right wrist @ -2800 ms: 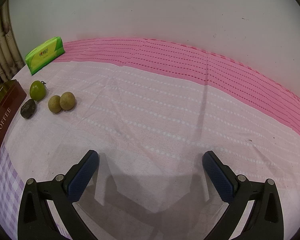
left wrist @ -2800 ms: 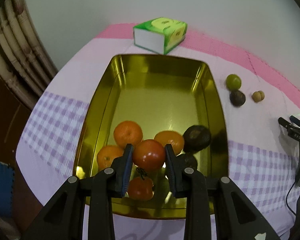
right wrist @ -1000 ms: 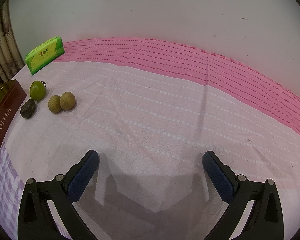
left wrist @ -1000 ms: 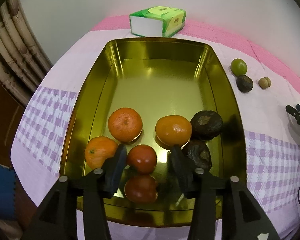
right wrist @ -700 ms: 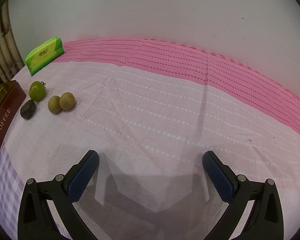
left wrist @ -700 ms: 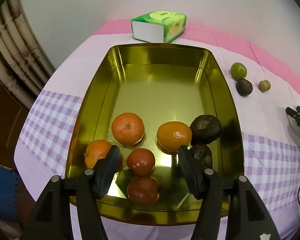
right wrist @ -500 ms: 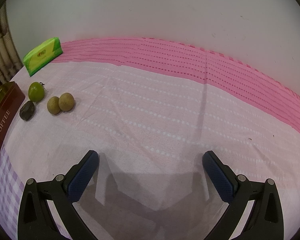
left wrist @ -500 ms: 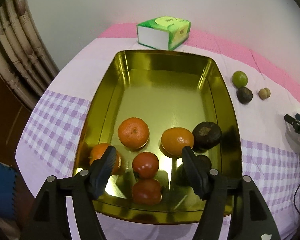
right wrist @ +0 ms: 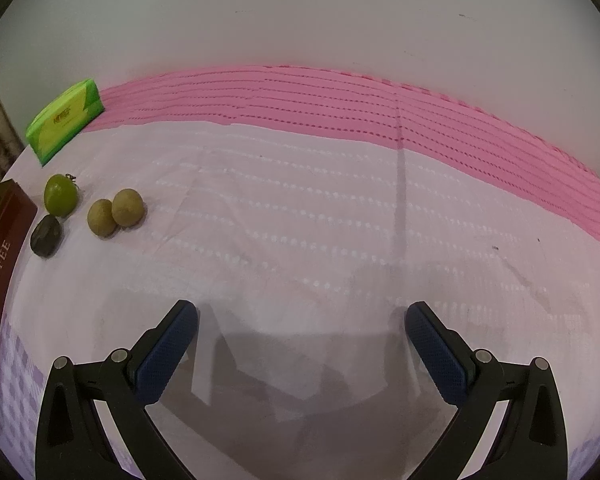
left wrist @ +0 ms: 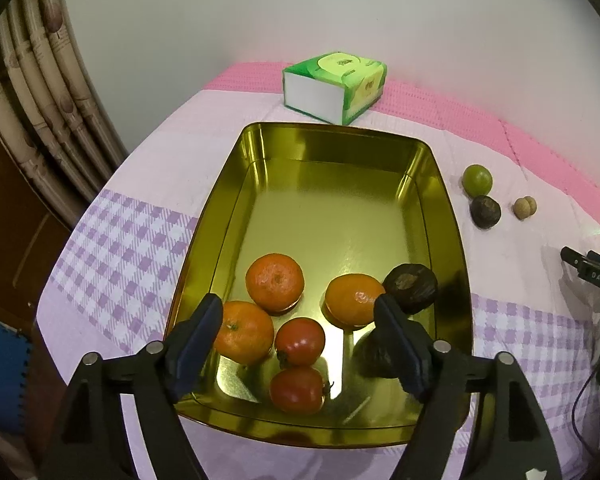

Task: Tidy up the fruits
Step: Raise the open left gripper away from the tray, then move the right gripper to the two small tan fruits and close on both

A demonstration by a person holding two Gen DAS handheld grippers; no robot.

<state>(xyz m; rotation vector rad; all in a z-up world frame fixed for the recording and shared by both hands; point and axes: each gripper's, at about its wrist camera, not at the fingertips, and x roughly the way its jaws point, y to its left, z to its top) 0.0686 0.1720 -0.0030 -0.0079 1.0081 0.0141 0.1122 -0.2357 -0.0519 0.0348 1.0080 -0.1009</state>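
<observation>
Tomato [left wrist: 300,341] lies in the tin [left wrist: 444,184], just released; left gripper [left wrist: 300,338] jaws have just been opening, right gripper [right wrist: 302,330] spread empty. Next, judged: fetch the green fruit [left wrist: 477,180] beside the tin.

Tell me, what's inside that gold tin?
The tin holds three oranges, two tomatoes and two dark fruits, all at its near end. A finger of the left gripper partly covers the nearer dark fruit. The far half shows bare metal.
</observation>
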